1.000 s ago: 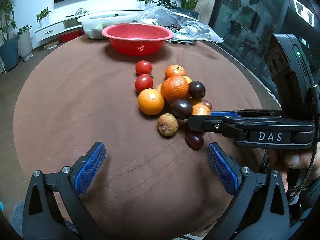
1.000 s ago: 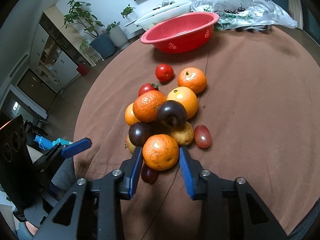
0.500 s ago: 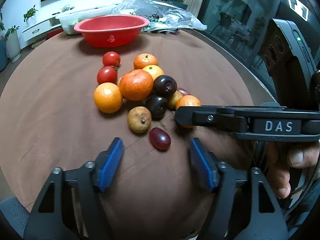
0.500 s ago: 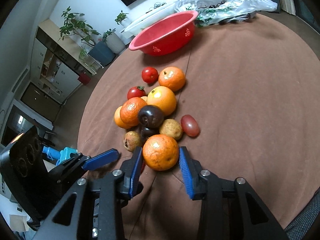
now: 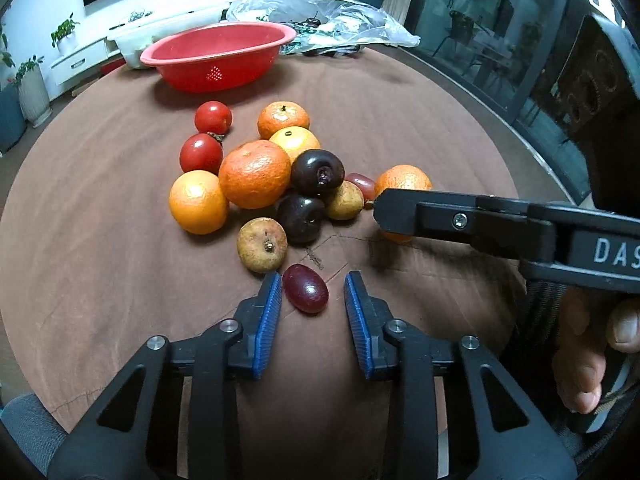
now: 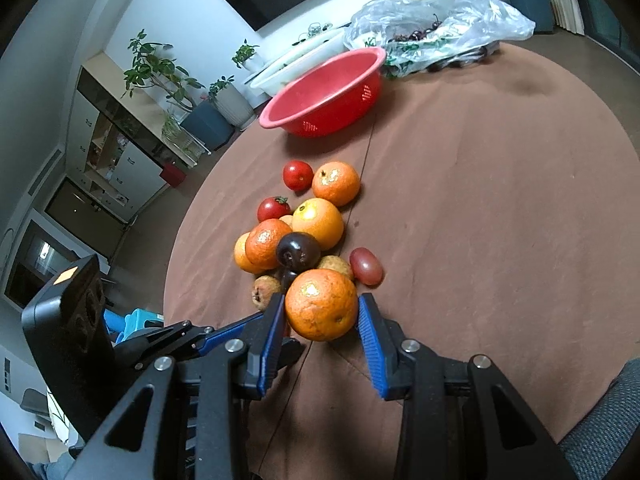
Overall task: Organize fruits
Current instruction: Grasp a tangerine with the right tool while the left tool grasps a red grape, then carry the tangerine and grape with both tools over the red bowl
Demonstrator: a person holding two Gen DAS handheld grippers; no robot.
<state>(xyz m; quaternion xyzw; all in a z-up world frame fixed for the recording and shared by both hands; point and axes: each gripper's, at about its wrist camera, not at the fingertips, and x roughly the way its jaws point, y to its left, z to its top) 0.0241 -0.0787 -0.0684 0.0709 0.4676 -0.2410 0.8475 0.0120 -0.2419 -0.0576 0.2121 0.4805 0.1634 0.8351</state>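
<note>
A pile of fruit lies on the brown round table (image 5: 100, 280): oranges, two red tomatoes (image 5: 201, 153), dark plums (image 5: 317, 171), small brown pears (image 5: 262, 244) and red grapes. My left gripper (image 5: 313, 294) is open with its blue pads on either side of a red grape (image 5: 305, 294), touching the left pad. My right gripper (image 6: 322, 316) is shut on an orange (image 6: 322, 310) and holds it at the near edge of the pile. That orange also shows in the left wrist view (image 5: 403, 178) behind the right gripper's finger.
A red colander bowl (image 5: 218, 56) stands at the far side of the table, with a white tub (image 5: 132, 40) behind it and a clear plastic bag (image 5: 320, 12) of produce to its right. The table's edge curves close on both sides.
My left gripper has moved forward to the grape and narrowed around it. My right gripper has lifted the orange slightly back from the pile.
</note>
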